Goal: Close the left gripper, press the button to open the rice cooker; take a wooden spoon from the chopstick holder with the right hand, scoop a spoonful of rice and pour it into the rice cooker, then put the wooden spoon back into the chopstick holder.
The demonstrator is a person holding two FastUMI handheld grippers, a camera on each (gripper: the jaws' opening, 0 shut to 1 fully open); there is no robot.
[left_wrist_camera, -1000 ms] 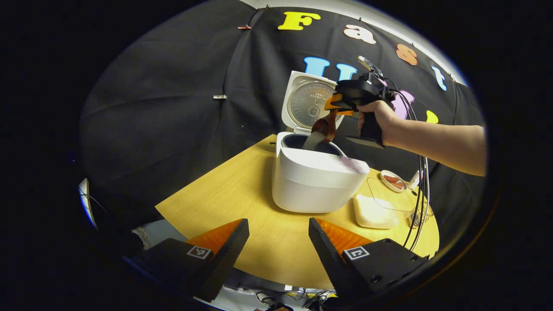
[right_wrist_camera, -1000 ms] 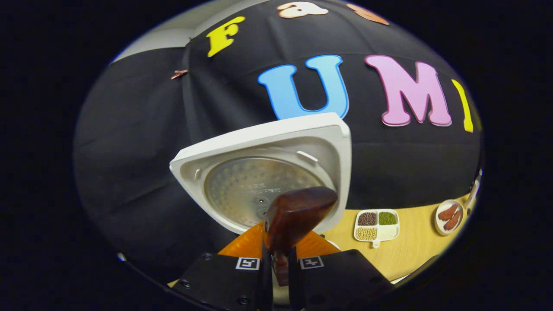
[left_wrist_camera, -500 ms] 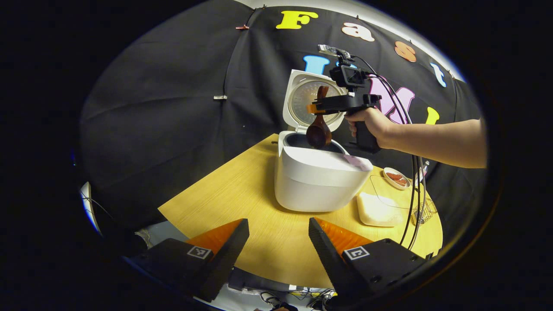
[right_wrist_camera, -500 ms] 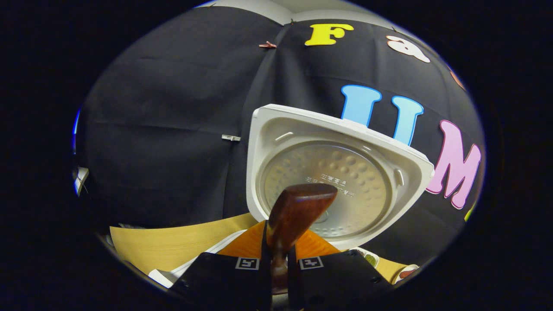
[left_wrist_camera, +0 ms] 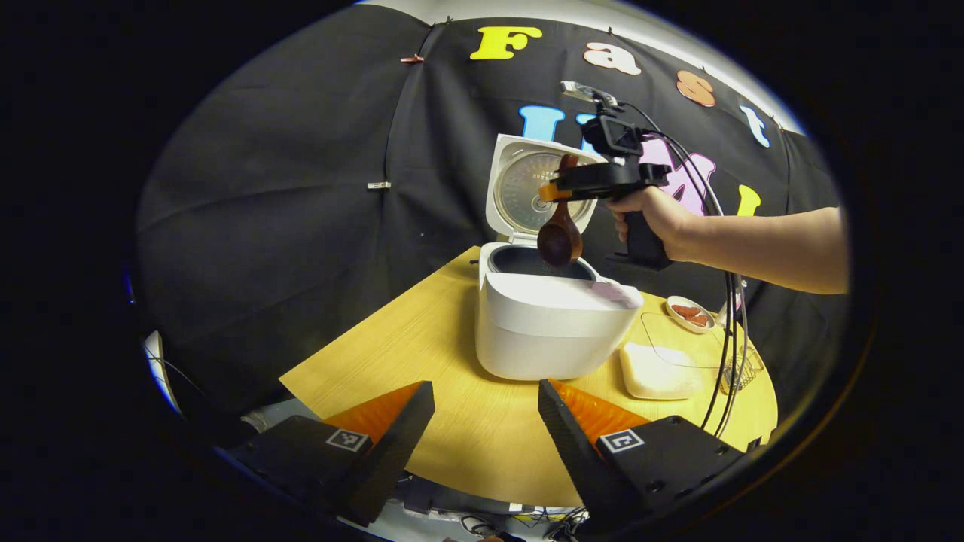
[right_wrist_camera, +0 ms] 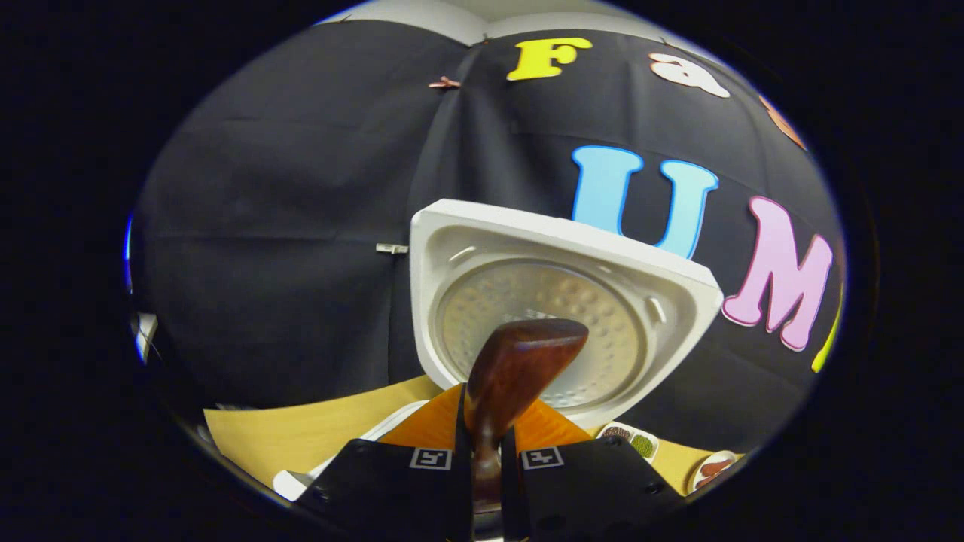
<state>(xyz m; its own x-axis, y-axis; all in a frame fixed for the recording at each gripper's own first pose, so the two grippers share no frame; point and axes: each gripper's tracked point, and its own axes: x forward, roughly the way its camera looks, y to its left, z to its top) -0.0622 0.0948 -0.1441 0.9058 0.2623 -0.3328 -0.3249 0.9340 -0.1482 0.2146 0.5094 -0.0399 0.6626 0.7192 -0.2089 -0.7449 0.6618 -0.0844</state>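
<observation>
We see the right gripper (left_wrist_camera: 559,192) clamped on the wooden spoon (left_wrist_camera: 559,235), which hangs bowl-down, long axis near vertical, over the open rice cooker (left_wrist_camera: 553,324). The chopstick holder (left_wrist_camera: 742,366) lies rightward, nearer this hand. The left gripper (left_wrist_camera: 486,421) idles, fingers apart.

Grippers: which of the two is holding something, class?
The right gripper, clamping the wooden spoon above the rice cooker; the left gripper is open.
</observation>
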